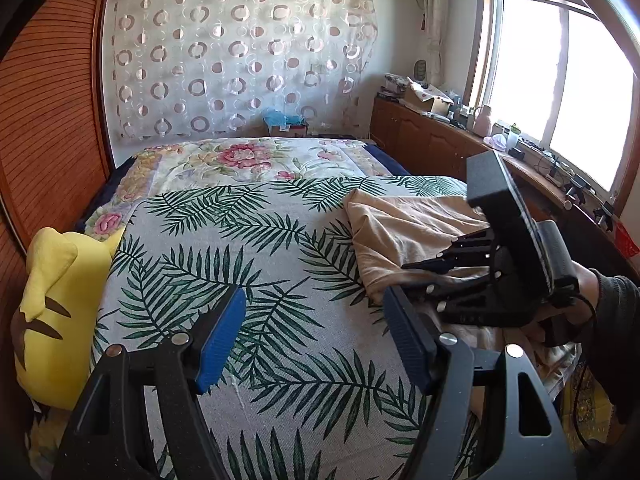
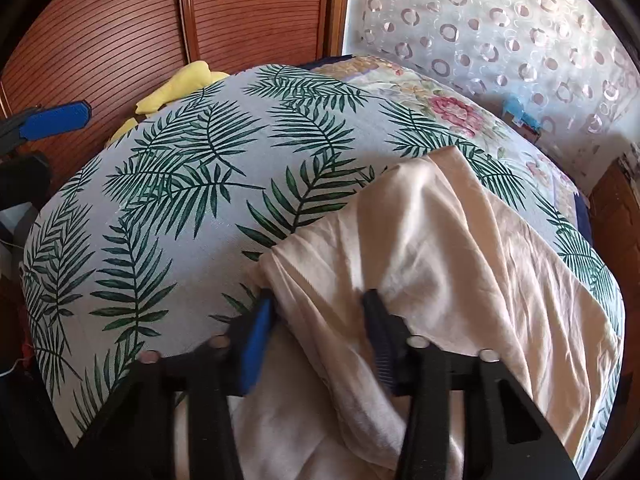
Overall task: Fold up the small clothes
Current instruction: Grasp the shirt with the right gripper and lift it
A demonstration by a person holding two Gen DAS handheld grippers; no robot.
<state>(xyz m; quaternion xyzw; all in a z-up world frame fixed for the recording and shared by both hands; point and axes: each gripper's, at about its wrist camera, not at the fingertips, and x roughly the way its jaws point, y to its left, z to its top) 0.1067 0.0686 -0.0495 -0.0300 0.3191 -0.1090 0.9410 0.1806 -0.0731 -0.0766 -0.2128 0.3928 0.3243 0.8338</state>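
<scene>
Now the right gripper (image 2: 316,344) tilts steeply down, its jaws bunching the beige garment (image 2: 440,248) between them; the left gripper (image 1: 316,344) hovers wide, empty, over the leaf-print bedspread (image 1: 240,248).

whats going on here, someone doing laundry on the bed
A person with a two-finger gripper in each hand is starting to fold a beige garment lying crumpled on the palm-leaf bedspread. The right gripper has a bunched fold of the cloth between its fingers, near the garment's edge. The left gripper hangs open over bare bedspread beside it, holding nothing. No fold is made yet.
</scene>
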